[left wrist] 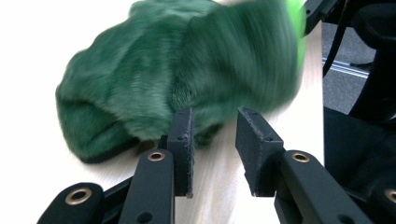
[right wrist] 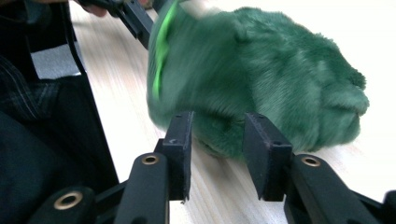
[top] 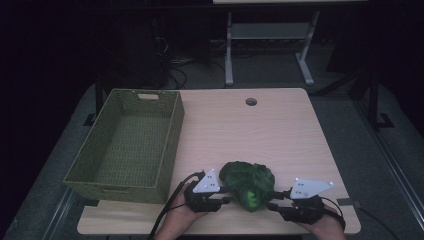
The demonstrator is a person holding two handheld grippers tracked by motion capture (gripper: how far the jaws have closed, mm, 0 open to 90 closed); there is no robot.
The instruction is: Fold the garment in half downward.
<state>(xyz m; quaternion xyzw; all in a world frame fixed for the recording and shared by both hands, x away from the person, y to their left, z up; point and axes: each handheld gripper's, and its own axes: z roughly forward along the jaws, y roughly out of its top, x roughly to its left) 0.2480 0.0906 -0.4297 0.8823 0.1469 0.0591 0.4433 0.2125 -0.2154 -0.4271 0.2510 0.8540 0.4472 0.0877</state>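
Green plush lies near tabletop's near edge, right of basket. Left gripper and right gripper flank it, jaws apart and empty, probably just let go.

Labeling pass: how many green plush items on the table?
1: a green plush garment bunched at the table's near edge, between both grippers. The woven basket's visible floor looks bare; its near wall hides some.

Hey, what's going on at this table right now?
A person holds a hand-held gripper in each hand on either side of a green plush toy lying near the table's front edge. The left hand-held gripper and the right hand-held gripper both have jaws parted beside the toy, not clamping it. A green woven basket sits to the left.
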